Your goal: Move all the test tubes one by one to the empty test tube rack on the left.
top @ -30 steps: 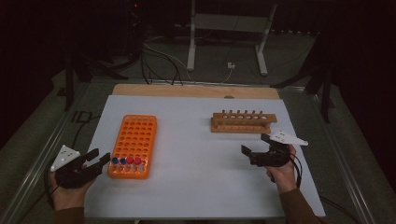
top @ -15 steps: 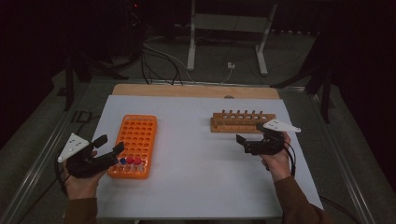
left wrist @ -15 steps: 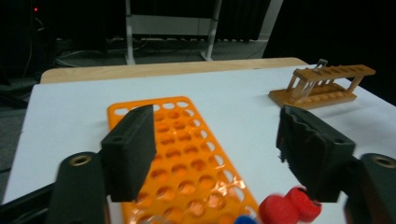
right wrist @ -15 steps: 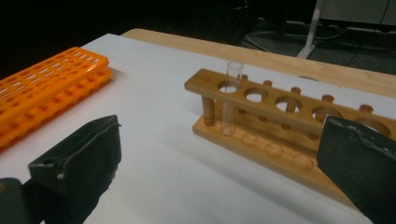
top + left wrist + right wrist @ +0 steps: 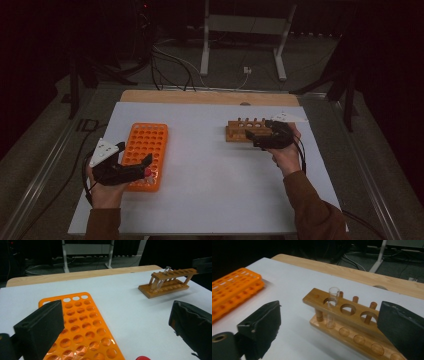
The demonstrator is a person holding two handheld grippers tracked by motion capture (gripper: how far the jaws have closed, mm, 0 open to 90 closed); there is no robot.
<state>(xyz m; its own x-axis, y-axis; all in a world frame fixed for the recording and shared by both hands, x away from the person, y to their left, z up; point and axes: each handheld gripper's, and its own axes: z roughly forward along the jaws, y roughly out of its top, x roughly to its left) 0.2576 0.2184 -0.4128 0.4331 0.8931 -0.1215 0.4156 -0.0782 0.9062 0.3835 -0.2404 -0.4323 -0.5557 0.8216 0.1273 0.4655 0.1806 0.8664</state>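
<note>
L gripper (image 5: 142, 167) sits at the near end of the orange rack (image 5: 145, 152), left side of the white mat (image 5: 210, 170). Jaws have just been opening and are now wide, nothing between them. A sec ago they were much narrower and farther near-left; hand has since slid fwd along the rack. Red cap (image 5: 142, 358) peeks in just below/between the jaws in the left gripper view, so the capped tubes in the rack's near rows are right under the claw. Reads as lining up for a pick, no contact yet.

R gripper (image 5: 256, 137) has moved from near-right up to the wooden rack (image 5: 247, 131) on the far-right of the mat. Jaws wide, have just been closing a touch, nothing gripped. Clear glass tube (image 5: 332, 307) stands upright in the end hole of the wooden rack, between and ahead of the jaws in the right gripper view, not touched.

Judgement: both hands in approach phase, L for a capped tube, R for the glass one. No transfer made so far.
</note>
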